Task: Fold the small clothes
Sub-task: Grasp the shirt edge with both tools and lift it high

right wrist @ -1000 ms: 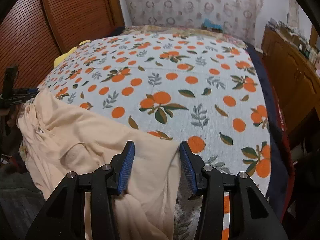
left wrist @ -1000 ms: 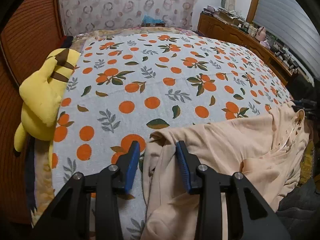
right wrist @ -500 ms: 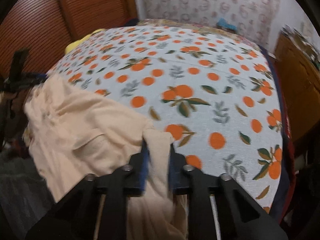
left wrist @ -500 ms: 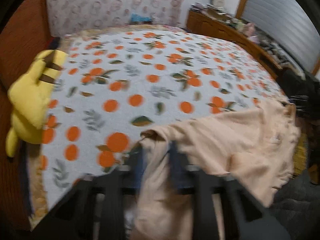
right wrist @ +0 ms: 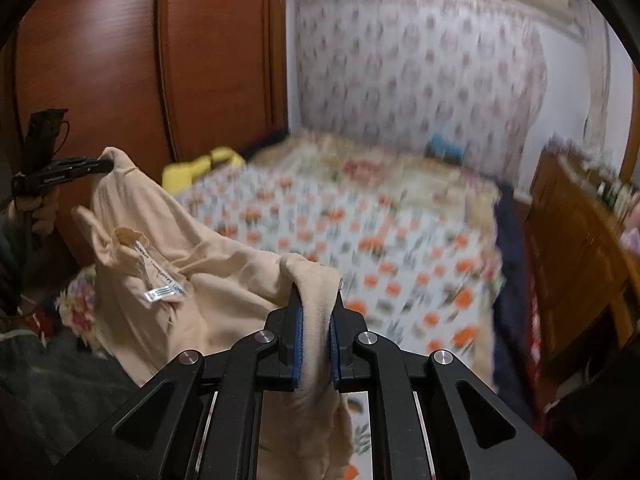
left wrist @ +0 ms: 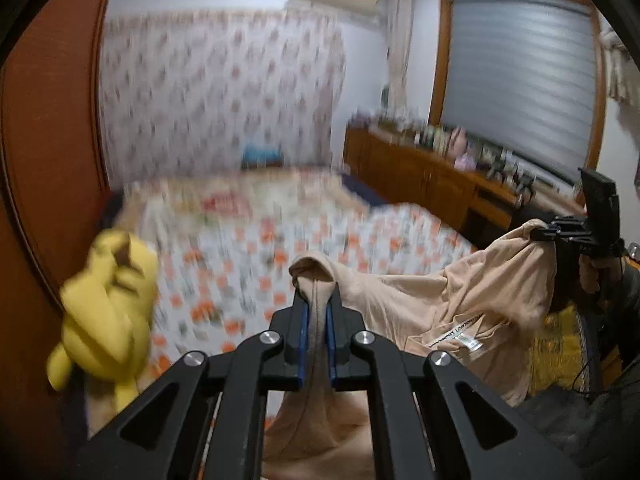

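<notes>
Both jaws clamp the peach garment point(left wrist: 460, 300), L gripper point(left wrist: 316, 320) & R gripper point(right wrist: 316, 324); lift step; next: lay flat on bed point(right wrist: 400, 240) ahead.

At the bottom centre of the frame the right gripper point(right wrist: 316, 336) pinches a fold of the peach garment point(right wrist: 208, 280) between its blue pads. The cloth sags leftward, a white label showing on it, up to the left gripper point(right wrist: 106, 165) at the left edge, which clamps its other corner. Behind lies the blurred bed point(right wrist: 420, 248) with orange-print cover, a yellow plush toy point(right wrist: 200, 168) at its left side by the wooden wardrobe point(right wrist: 160, 60).
</notes>
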Motion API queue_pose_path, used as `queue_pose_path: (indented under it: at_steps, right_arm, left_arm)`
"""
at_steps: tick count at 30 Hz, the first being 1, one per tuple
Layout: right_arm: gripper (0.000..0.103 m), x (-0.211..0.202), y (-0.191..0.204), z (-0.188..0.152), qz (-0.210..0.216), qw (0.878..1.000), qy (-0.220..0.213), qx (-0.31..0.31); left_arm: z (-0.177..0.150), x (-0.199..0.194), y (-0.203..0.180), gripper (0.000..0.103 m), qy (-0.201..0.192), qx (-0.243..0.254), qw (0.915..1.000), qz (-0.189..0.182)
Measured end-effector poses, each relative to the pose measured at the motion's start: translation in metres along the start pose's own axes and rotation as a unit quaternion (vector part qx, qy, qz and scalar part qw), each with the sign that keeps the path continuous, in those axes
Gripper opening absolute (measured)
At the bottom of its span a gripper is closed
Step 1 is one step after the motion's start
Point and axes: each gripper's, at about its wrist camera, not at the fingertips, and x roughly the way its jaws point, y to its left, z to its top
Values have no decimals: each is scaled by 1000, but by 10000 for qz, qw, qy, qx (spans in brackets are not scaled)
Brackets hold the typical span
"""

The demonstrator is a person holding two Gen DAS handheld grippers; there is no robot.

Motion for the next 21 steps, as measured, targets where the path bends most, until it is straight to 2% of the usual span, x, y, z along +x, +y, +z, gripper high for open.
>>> queue_pose_path:
  at_steps: [3,9,17,21]
  right_arm:
    - [7,-40,3,30,-168,9986,-477,-144]
    - [7,-109,2,80,-420,9908,-1231,-374]
    - [7,-179,11,130,-647,9754,-1997,-672]
    - [7,-183,9,158,-850,9700,-2127,-815]
  left_arm:
    - [33,-41,-5,5,-580,150,9981,160]
    - [84,-97,-2,5,-1400,249,9893,319]
    - [131,-134,3,5,-2113,354,9762,332]
    - [151,-124,17,5,-2237,313,9730,470]
